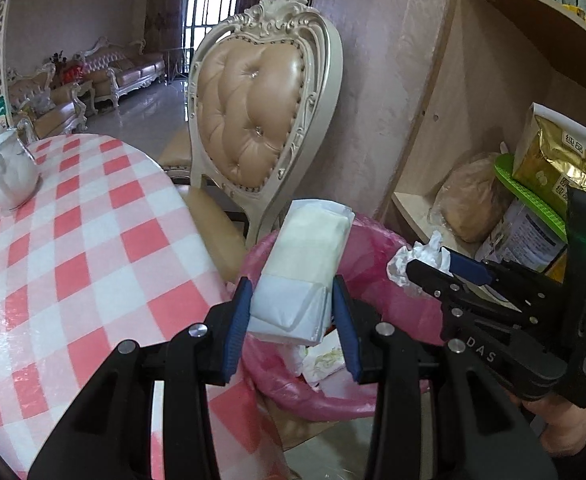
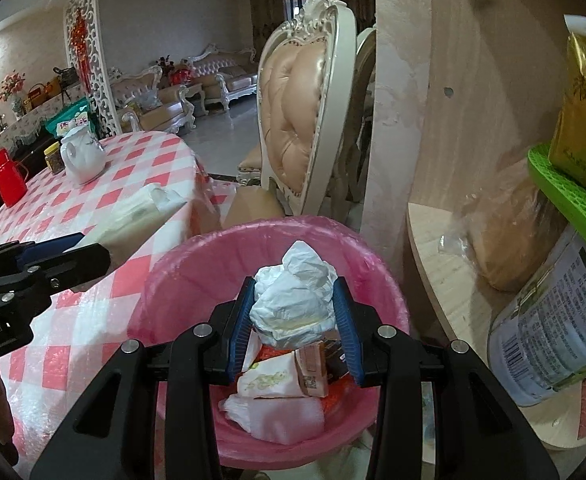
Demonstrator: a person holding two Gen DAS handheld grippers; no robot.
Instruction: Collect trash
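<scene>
The left tool [image 1: 293, 304] is clenched on a white tissue pack [image 1: 305, 256], its two blue pads pressing the pack's near end from either side. The pack sticks out past the fingertips, tilted up and away, above the left rim of the pink-lined trash bin [image 1: 373, 240] and just beside the edge of the counter [image 1: 73, 240] with its red-and-white checked cloth.

The right tool [image 2: 295, 312] grips a crumpled white paper wad [image 2: 297, 300] between its pads; the wad bulges above and beyond the fingertips. It hangs directly over the open mouth of the trash bin [image 2: 197, 256], above wrappers and tissues [image 2: 277, 384] that lie at the bottom.

In the left wrist view the right tool [image 1: 425, 272] shows to the right, over the bin's far right rim, with the wad [image 1: 417, 260] at its tip. A white teapot [image 1: 9, 172] stands on the counter's far left.
</scene>
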